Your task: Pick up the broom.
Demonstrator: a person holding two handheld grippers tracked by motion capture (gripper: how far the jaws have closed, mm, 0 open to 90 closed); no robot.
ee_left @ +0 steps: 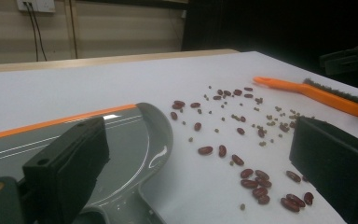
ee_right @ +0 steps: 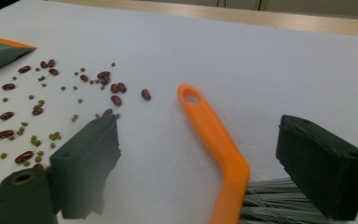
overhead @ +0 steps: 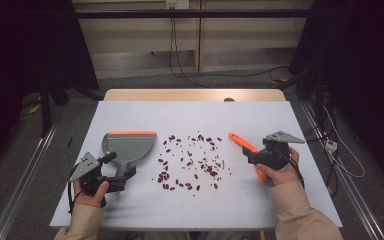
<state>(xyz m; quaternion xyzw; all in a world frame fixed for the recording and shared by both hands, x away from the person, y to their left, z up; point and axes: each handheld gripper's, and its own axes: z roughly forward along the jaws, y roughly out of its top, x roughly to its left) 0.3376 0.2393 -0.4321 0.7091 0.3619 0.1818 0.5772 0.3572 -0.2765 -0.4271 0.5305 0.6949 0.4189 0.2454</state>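
A grey dustpan [overhead: 128, 146] with an orange front edge lies flat at the left; an orange-handled brush [overhead: 243, 144] lies at the right; red and green beans [overhead: 192, 162] are scattered between them

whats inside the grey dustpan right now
The dustpan tray looks bare: no beans in it. Its near end is hidden behind the left gripper fingers.

A lab-like recording room: a desk [overhead: 130, 210] under a plain white sheet stands among dark curtains [overhead: 30, 45], floor rails [overhead: 25, 170], loose cables [overhead: 180, 65] and a wall socket [overhead: 176, 4] on bare panels.
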